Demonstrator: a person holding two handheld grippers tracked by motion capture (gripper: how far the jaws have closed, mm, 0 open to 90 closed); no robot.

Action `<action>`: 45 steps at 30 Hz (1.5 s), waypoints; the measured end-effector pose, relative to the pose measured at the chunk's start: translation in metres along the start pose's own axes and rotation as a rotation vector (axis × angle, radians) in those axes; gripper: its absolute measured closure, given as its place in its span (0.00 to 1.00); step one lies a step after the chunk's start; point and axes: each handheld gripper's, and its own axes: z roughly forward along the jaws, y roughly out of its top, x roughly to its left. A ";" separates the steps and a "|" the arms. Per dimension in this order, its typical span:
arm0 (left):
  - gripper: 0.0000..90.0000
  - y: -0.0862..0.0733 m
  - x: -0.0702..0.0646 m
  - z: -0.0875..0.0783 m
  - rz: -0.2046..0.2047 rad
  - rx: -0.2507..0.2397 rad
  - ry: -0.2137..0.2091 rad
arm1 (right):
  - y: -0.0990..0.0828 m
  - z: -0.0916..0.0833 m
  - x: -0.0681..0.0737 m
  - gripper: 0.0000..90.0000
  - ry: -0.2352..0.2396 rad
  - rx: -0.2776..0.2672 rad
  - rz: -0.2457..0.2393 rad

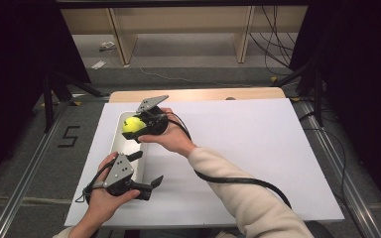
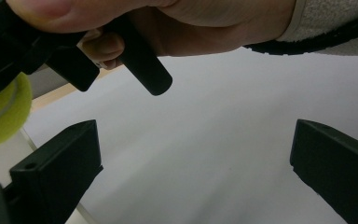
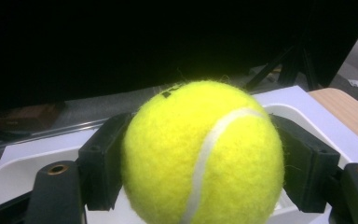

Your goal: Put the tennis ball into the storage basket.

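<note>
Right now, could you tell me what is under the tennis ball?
The white tray lies under the tennis ball, which the right gripper holds above it. The tray floor directly beneath is covered by the ball and gripper, so I cannot see it.

Wearing a cream knitted sleeve [image 1: 250, 196] on the right forearm, running in from the lower right of the high view. Carrying a grey three-cornered plate with dark screw holes atop the black left gripper [image 1: 148, 171] at lower left. Trailing a thick black cable [image 1: 238, 180] from the black right gripper [image 1: 135, 127], looping across the lower centre.
</note>
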 end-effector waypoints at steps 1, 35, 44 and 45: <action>0.01 0.000 0.000 0.000 0.000 0.000 0.000 | 0.000 0.001 0.000 0.30 0.004 0.006 0.004; 0.01 0.000 0.000 -0.001 -0.002 -0.001 -0.005 | -0.005 0.036 0.000 0.30 0.033 0.084 -0.004; 0.01 0.000 0.000 -0.001 0.001 -0.002 -0.004 | -0.009 0.039 -0.002 0.30 0.035 0.101 0.005; 0.01 0.000 0.000 -0.001 0.001 -0.001 -0.005 | -0.009 0.040 -0.002 0.30 0.035 0.099 0.009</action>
